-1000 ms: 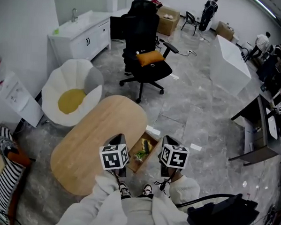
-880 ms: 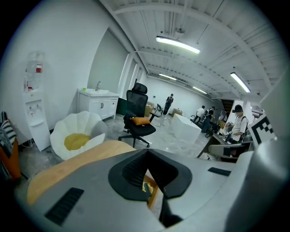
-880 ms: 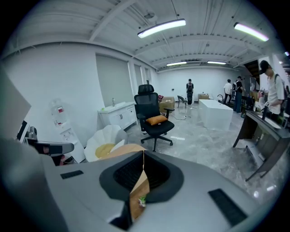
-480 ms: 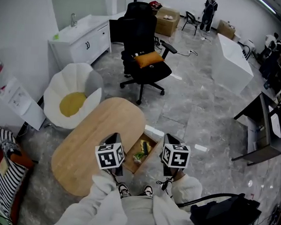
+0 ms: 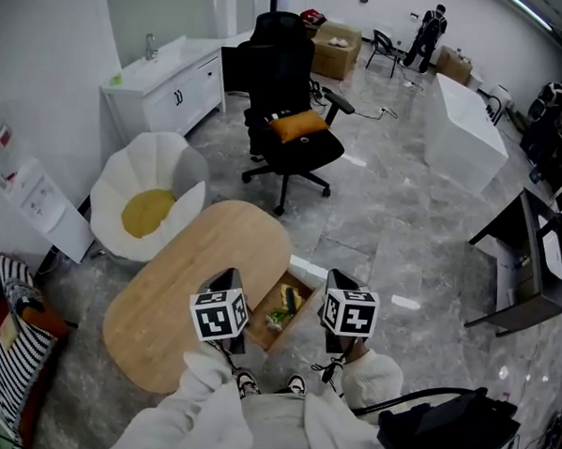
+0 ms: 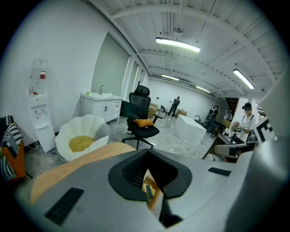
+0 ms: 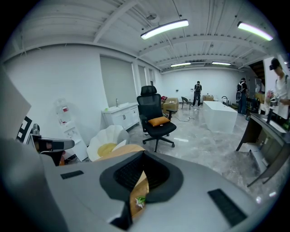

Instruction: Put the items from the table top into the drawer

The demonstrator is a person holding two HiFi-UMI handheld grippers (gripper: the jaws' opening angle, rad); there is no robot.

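The oval wooden table point(image 5: 180, 275) has a bare top. At its right side an open wooden drawer point(image 5: 303, 295) holds a green packet point(image 5: 278, 315) and a dark item point(image 5: 291, 300). My left gripper point(image 5: 228, 276) hovers over the table's near right edge, beside the drawer, jaws shut and empty. My right gripper point(image 5: 340, 277) hangs just right of the drawer, over the floor, also shut on nothing. In the left gripper view the shut gripper point(image 6: 148, 157) leaves a slit that shows the drawer point(image 6: 154, 198). The right gripper point(image 7: 144, 157) shows the green packet point(image 7: 140, 200) through its slit.
A white petal-shaped chair with a yellow cushion point(image 5: 146, 198) stands beyond the table's left. A black office chair with an orange cushion point(image 5: 291, 126) is farther back. A white sink cabinet point(image 5: 171, 72), a white block point(image 5: 464, 130), a dark desk point(image 5: 523, 269) and a black bag point(image 5: 449, 429) surround the area.
The head view has shifted slightly. Both grippers keep their places by the drawer and stay shut.
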